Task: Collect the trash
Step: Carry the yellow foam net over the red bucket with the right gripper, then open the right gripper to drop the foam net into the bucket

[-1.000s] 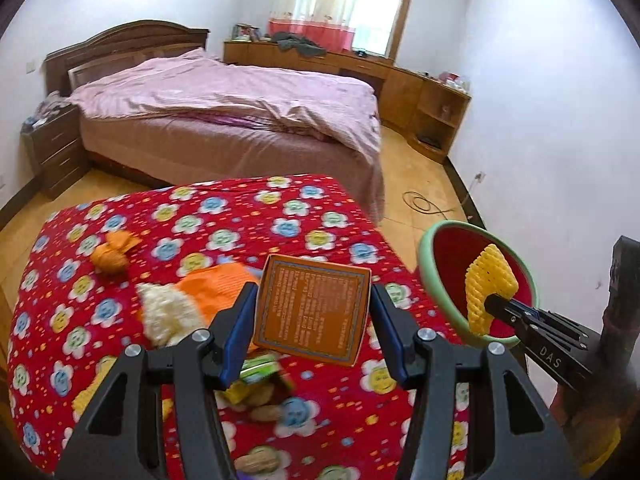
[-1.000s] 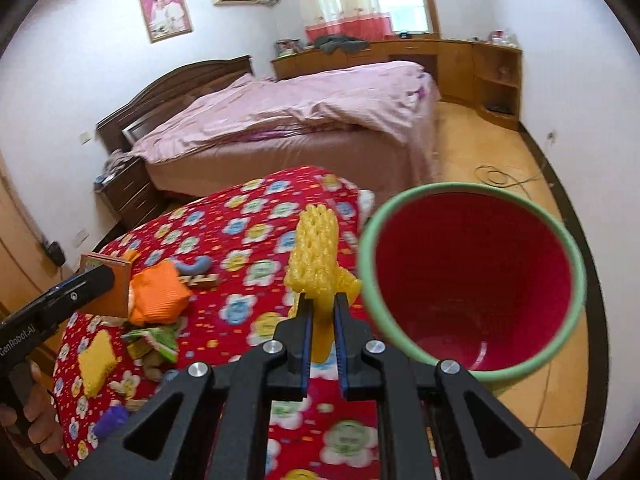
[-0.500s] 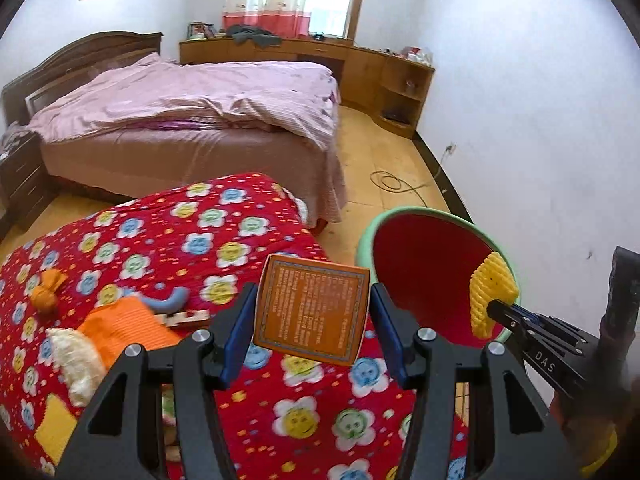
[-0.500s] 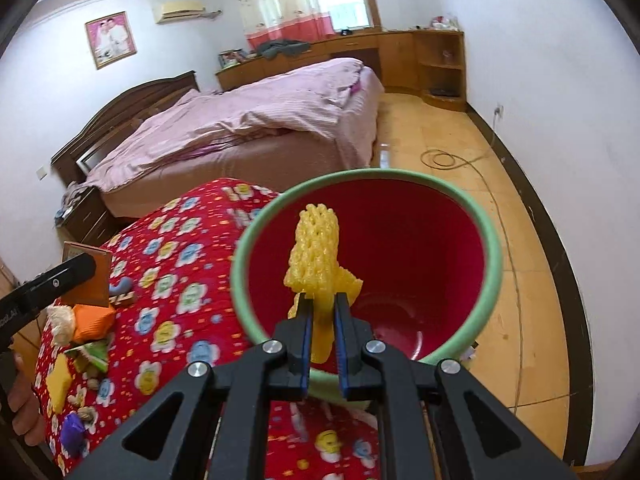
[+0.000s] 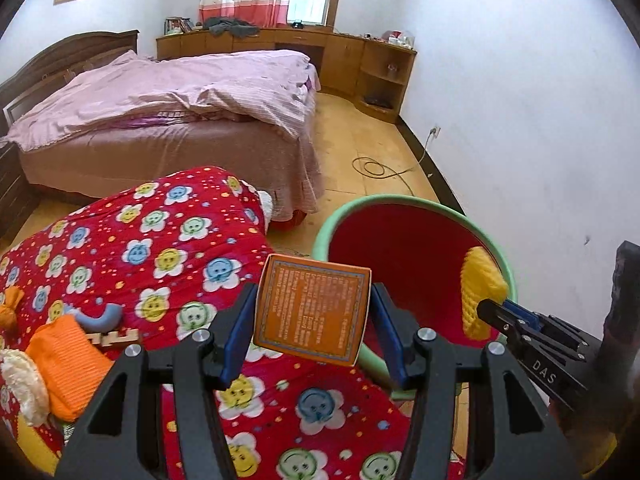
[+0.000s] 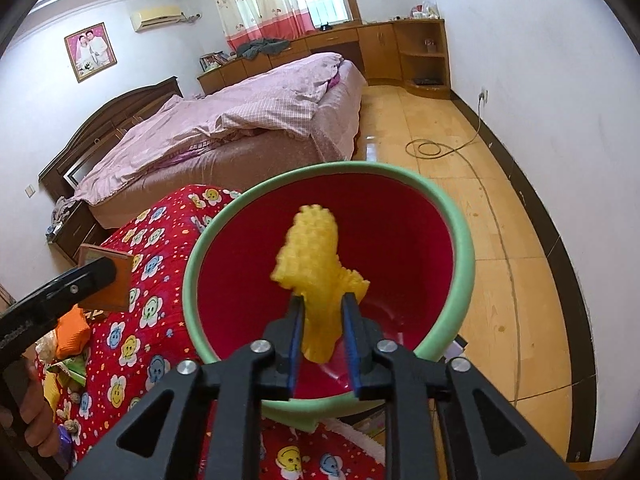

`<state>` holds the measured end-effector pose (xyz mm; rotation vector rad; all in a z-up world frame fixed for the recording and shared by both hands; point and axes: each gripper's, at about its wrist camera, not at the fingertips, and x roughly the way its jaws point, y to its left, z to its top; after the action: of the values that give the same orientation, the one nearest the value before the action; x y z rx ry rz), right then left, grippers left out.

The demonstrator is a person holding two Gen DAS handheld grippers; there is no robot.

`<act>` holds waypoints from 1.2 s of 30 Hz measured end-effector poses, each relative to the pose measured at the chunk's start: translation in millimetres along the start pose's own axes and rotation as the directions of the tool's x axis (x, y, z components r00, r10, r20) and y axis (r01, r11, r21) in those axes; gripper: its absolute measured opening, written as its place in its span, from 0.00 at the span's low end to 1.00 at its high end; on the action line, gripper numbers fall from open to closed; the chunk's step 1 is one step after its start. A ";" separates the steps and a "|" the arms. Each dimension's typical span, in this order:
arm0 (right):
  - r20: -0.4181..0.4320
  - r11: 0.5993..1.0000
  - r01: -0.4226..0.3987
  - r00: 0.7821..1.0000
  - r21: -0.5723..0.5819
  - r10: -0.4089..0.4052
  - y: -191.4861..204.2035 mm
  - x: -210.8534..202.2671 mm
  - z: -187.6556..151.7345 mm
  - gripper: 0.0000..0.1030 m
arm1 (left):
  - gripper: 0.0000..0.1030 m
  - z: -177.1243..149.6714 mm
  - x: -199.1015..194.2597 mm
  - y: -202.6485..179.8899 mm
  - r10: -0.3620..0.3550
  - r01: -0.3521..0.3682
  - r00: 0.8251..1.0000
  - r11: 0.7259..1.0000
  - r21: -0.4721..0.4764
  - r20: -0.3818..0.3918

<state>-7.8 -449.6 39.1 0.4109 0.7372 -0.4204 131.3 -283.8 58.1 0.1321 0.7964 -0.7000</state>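
Right tool [image 6: 320, 320] hangs over the one red bin with a green rim [image 6: 460, 240], its jaws opening around a single yellow foam net [image 6: 316, 276], knobbly and blurred, still between the pads. Left tool [image 5: 312, 320] clamps one flat orange printed box [image 5: 312, 312] above the surface [image 5: 168, 248], where one orange ribbed packet [image 5: 68, 356] lies.
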 end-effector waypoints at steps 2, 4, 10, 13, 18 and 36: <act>0.010 1.000 0.004 1.000 -0.005 -0.004 -0.7 -1.3 0.7 0.32 | 0.55 0.4 3.2 -4.7 -0.005 0.005 1.000 1.000 0.007 -0.002; 0.020 1.000 0.009 1.000 -0.010 -0.009 -1.8 -3.4 1.1 0.35 | 0.55 1.2 5.6 -8.9 -0.006 0.006 1.000 1.000 0.014 -0.002; 0.033 0.999 0.024 0.999 -0.023 -0.023 -4.5 -5.0 2.0 0.45 | 0.55 3.6 16.0 -16.7 -0.002 0.003 1.000 1.000 0.029 -0.014; 0.037 0.999 0.028 0.999 -0.024 -0.027 -7.2 -4.9 3.1 0.50 | 0.55 4.6 23.1 -20.8 -0.004 0.005 1.000 0.999 0.035 -0.026; 0.035 0.999 0.028 0.999 -0.022 -0.027 -10.3 -3.3 4.2 0.53 | 0.55 7.4 36.9 -29.8 -0.014 0.016 0.999 0.999 0.049 -0.044; 0.012 0.999 0.012 1.000 -0.032 -0.012 -9.7 0.9 4.0 0.60 | 0.64 12.5 40.8 -36.5 0.010 -0.007 0.998 0.999 0.051 -0.055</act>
<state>-9.9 -460.0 39.0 0.3738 0.7341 -0.4218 136.2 -337.9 43.8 0.2015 0.8306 -0.7109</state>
